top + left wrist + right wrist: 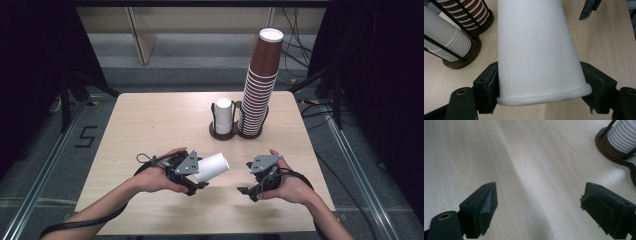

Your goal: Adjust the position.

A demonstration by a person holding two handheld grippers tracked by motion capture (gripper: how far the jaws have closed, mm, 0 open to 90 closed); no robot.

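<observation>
A: Count, near first?
B: Two grippers, two hands, near edge of the wooden table [150,125]. One loose white paper cup [212,167] between them. Farther back, one dark two-slot cup holder [223,134] with two stacks.

A: Left gripper?
B: Left gripper [196,176] clamped on the white paper cup [537,52], jaws pressed against both sides just above the rolled rim. Held in the left hand [159,176], clear of the tabletop.

A: Cup orientation?
B: Lying sideways, long axis roughly level, running left to right and slightly away. Flat closed bottom aimed right toward the right gripper [248,186], rim end inside the jaws. From the left gripper view, body tapering away from the camera.

A: Right gripper?
B: Released, jaws spread wide, bare table [524,170] between them. Held in the right hand [287,186], just right of the cup, not touching. One jaw tip visible top right in the left gripper view.

A: Far end?
B: Short white cup stack [223,115] in the left slot, tall brown cup stack [260,80] in the right slot, leaning slightly right, white inside showing at the top. Exact cup numbers uncountable. Both stacks also top left in the left gripper view [451,42], [467,11]; holder base and white ribs top right in the right gripper view [609,147].
</observation>
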